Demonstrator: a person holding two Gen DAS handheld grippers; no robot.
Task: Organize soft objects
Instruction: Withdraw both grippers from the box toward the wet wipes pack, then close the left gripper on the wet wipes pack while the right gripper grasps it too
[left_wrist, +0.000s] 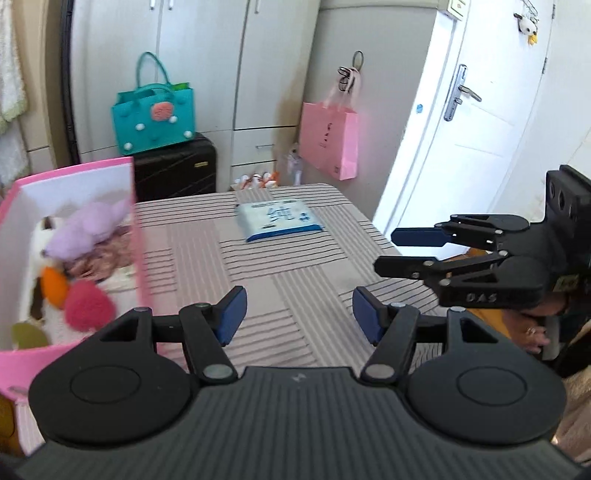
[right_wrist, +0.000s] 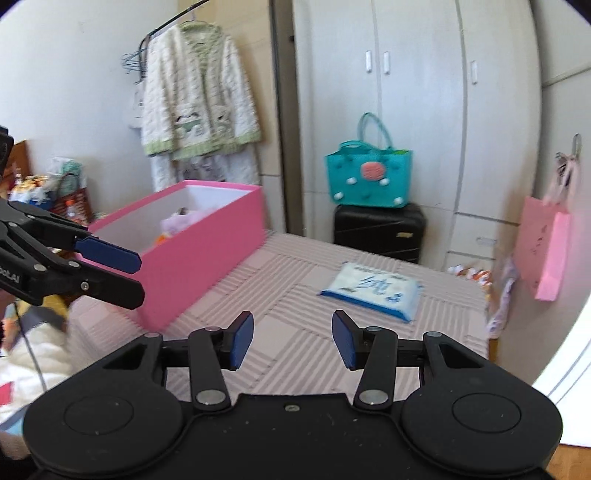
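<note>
A pink box (left_wrist: 137, 236) (right_wrist: 207, 266) stands on the left of the striped table (left_wrist: 295, 273) (right_wrist: 295, 273). It holds soft toys: a purple plush (left_wrist: 88, 225), an orange piece (left_wrist: 53, 284) and a red pompom (left_wrist: 86, 306). A blue-and-white tissue pack (left_wrist: 279, 219) (right_wrist: 373, 290) lies flat further back on the cloth. My left gripper (left_wrist: 299, 315) (right_wrist: 138, 277) hovers over the table just right of the box, open and empty. My right gripper (right_wrist: 293, 339) (left_wrist: 386, 251) hangs over the table's right side, also open with nothing between its pads.
A teal handbag (left_wrist: 153, 118) (right_wrist: 369, 177) sits on a black suitcase (left_wrist: 175, 166) behind the table. A pink paper bag (left_wrist: 328, 140) (right_wrist: 546, 251) hangs on the wardrobe, beside a white door (left_wrist: 461, 122). A cardigan (right_wrist: 201, 92) hangs at the left. A hand (left_wrist: 535, 332) holds the right gripper.
</note>
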